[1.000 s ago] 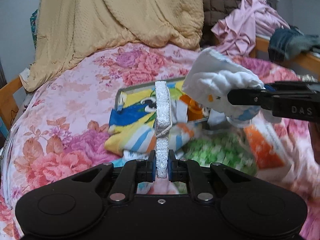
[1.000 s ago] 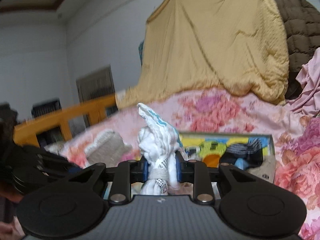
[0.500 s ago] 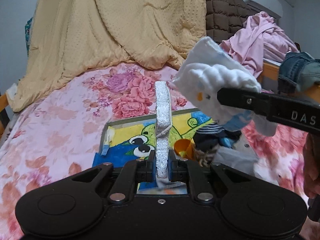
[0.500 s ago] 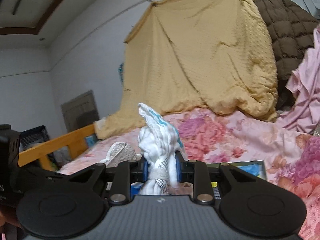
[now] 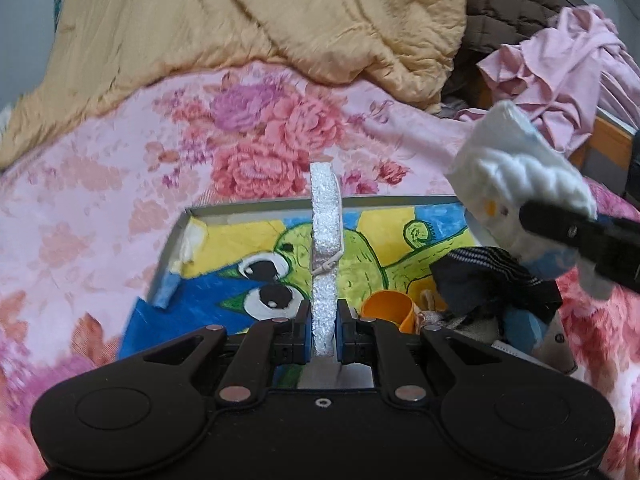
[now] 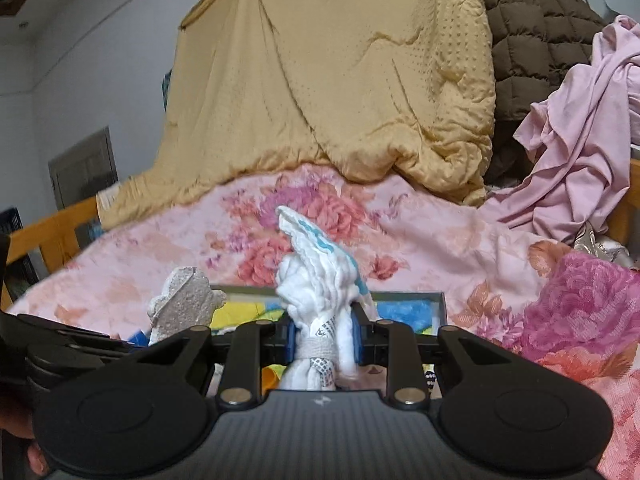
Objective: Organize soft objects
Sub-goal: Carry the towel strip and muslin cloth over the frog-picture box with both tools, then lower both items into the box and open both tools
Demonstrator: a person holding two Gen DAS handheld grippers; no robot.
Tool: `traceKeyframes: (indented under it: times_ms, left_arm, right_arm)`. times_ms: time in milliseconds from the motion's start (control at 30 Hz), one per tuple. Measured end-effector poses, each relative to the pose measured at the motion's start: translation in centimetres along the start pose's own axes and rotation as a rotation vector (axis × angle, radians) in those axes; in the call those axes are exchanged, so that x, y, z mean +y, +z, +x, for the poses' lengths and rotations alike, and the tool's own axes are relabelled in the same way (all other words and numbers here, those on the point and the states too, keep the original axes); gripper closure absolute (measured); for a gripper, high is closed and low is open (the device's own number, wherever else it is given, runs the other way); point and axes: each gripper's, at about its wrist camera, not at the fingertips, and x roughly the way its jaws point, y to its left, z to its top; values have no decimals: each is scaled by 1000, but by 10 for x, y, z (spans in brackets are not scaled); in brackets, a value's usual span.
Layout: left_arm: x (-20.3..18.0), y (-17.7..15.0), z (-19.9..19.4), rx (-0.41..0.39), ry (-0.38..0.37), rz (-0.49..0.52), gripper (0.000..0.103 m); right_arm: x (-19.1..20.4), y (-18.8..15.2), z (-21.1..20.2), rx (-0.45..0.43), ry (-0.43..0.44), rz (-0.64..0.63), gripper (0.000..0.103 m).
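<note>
My left gripper (image 5: 323, 330) is shut on a thin white fuzzy piece (image 5: 325, 240) that stands edge-on and upright above a shallow box (image 5: 256, 206) with a yellow, green and blue cartoon lining. In the right wrist view that same piece (image 6: 182, 304) looks like a flat grey-white shape at the left. My right gripper (image 6: 323, 336) is shut on a bundle of white cloth with blue print (image 6: 316, 276); seen from the left wrist, the bundle (image 5: 516, 184) hangs over the box's right end.
The box lies on a pink floral bedspread (image 5: 120, 152) and holds an orange cup (image 5: 388, 312) and dark striped socks (image 5: 492, 280). A yellow quilt (image 6: 340, 80), a brown quilt (image 6: 536, 32) and pink clothes (image 6: 580, 152) pile up behind. A wooden bed rail (image 6: 48, 232) runs at the left.
Both grippers have travelled across the bed with their loads still held. The box has come nearer and now fills the middle of the left wrist view, its empty lined left part showing.
</note>
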Motion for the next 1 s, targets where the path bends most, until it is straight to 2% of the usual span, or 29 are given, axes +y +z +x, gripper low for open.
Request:
traceKeyframes:
  times_ms: [233, 400, 833, 1000]
  left_arm:
    - [-1, -12, 12, 45, 6, -29, 92]
    - [8, -13, 16, 77, -1, -88, 91]
    - [17, -21, 12, 98, -2, -142, 86]
    - [18, -22, 10, 100, 2, -172, 81]
  right_arm:
    - [17, -7, 16, 81, 22, -75, 70]
    - [23, -14, 21, 128, 44, -71, 64]
    - [26, -20, 22, 155, 63, -64, 54]
    - [26, -21, 21, 158, 61, -60, 46]
